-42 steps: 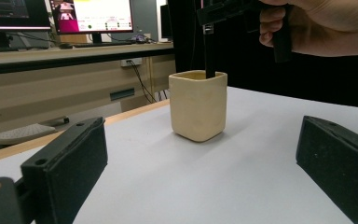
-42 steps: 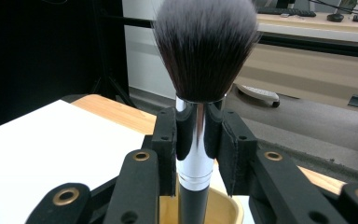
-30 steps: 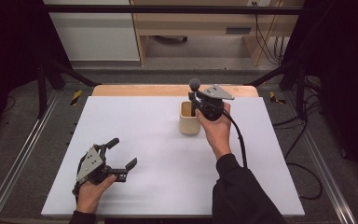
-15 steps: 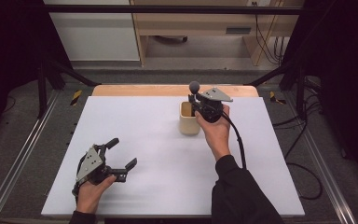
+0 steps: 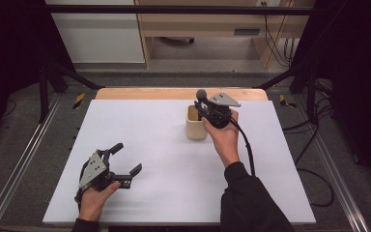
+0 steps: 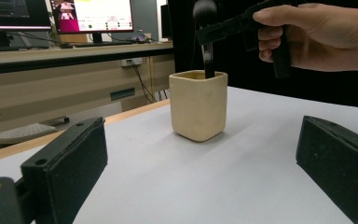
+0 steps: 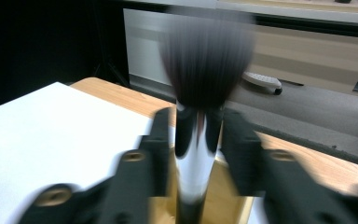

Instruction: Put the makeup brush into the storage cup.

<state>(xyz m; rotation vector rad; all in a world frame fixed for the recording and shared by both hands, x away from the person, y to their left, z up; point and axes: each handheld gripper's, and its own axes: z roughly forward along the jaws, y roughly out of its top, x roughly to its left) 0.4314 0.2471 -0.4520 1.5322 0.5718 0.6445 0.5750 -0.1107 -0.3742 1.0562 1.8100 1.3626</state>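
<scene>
Cream ceramic is what we see around the lower end of the brush point(image 7: 200, 93): it stands upright in the cup point(image 5: 195, 126), its dark bristle head up above the rim. Our right tool point(image 5: 207, 108) has just been opening; in the right gripper view small gaps show between its jaws and the shiny ferrule, so the brush sits between them but no longer pinched. We judge the drop into the cup as done, and the brush as released.

Our left tool point(image 5: 125, 162) lies spread and empty near the front left of the counter point(image 5: 140, 125), well apart from the cup. The cup stands toward the far edge, with bare white surface on every side, so we judge that straight up is the safe way out for the right tool.
</scene>
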